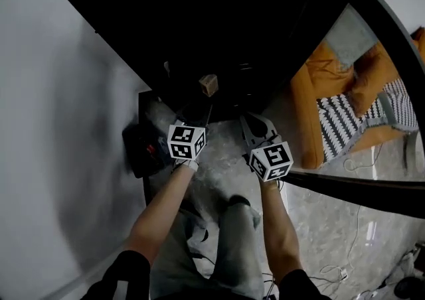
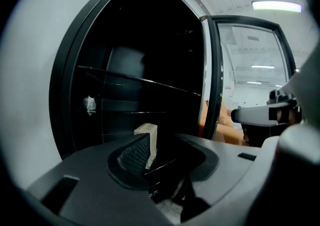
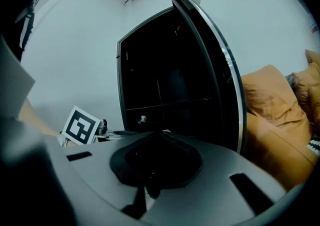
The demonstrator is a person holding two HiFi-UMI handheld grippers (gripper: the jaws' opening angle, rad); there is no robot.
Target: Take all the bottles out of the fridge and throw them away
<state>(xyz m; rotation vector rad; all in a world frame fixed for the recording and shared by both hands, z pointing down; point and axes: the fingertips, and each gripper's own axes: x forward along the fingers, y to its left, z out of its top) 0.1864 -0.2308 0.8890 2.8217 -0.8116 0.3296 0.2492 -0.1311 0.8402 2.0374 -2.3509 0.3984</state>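
My left gripper [image 2: 158, 143] faces the open fridge [image 2: 135, 70], jaws apart and empty. My right gripper [image 3: 159, 140], also before the fridge, is closed on nothing. A small pale object [image 2: 90, 104] sits on a fridge shelf; I cannot tell whether it is a bottle.

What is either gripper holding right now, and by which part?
Nothing: the left gripper stands open with nothing between its jaws, and the right gripper is shut on nothing.

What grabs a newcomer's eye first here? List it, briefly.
The open black fridge fills the middle of the head view, its inside dark. Below it two grippers point toward it: the left gripper open and empty, the right gripper shut. An orange sofa stands out at the right.
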